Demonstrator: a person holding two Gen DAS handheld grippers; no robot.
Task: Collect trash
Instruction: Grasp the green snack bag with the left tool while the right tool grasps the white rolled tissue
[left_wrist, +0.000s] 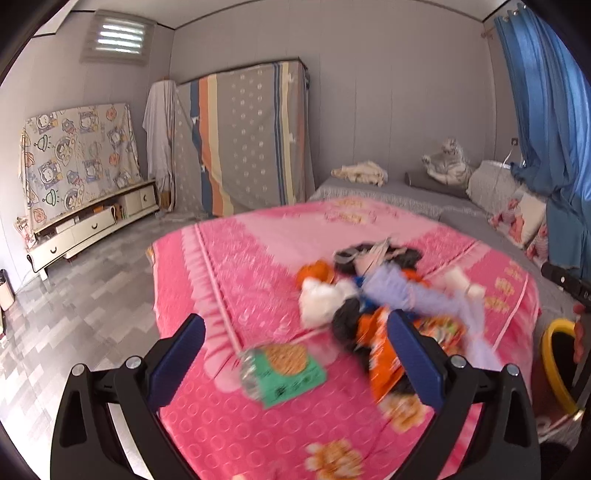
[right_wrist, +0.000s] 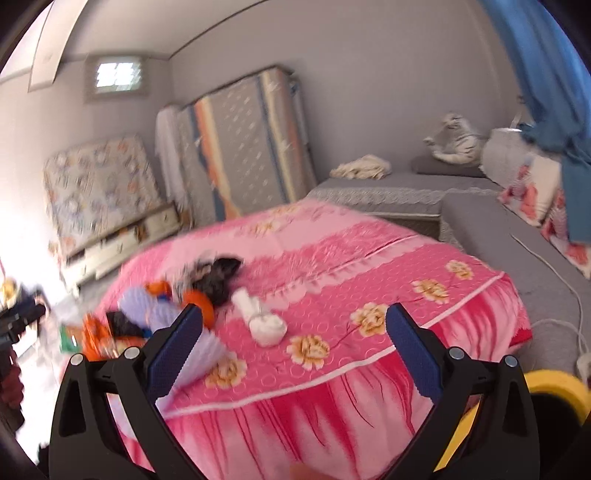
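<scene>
- The left gripper (left_wrist: 295, 363) is held wide open over the pink bedspread (left_wrist: 236, 266); nothing is gripped.
- A green packet (left_wrist: 291, 376) is seen between its fingers, lying on the spread.
- An orange wrapper (left_wrist: 382, 354) lies just beside the right finger, at the edge of a blurred heap of trash (left_wrist: 373, 291).
- The right gripper (right_wrist: 294, 354) is likewise spread open and empty, above the bed's near edge.
- A white roll (right_wrist: 258, 317) is seen ahead of it, beside the heap (right_wrist: 177, 302).
- A yellow-rimmed bin (right_wrist: 554, 384) is placed at lower right.
</scene>
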